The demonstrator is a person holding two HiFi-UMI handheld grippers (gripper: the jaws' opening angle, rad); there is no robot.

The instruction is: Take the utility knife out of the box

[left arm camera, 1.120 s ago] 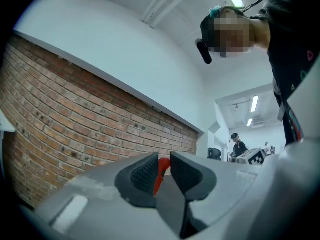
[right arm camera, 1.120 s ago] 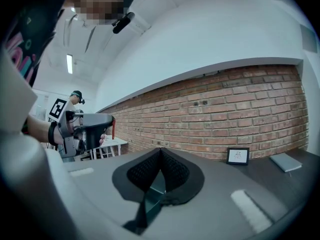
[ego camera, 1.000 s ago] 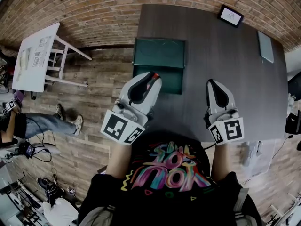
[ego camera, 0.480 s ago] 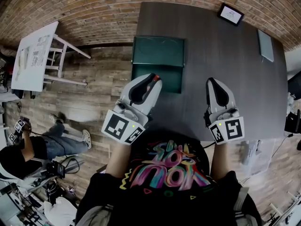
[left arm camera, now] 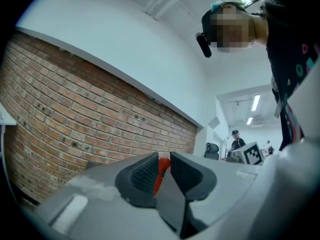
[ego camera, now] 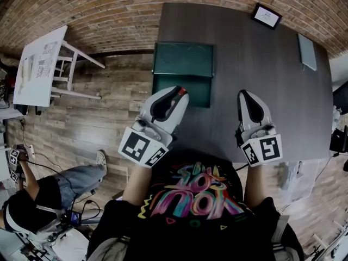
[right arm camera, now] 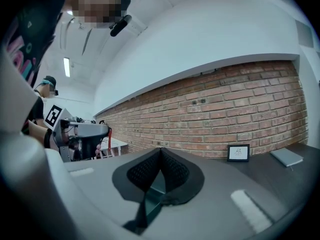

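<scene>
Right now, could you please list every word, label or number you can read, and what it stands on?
No text reads clearly.
T-shirt: colourful stylised lettering, too distorted to read.
Framed card on the dark table: print too small.
Papers on the white table: too blurred.
Marker cubes on left gripper and right gripper: square patterns, no words.

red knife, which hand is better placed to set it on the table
Left: the left claw grips the red knife beside the green box; the right claw is shut and empty.
</scene>
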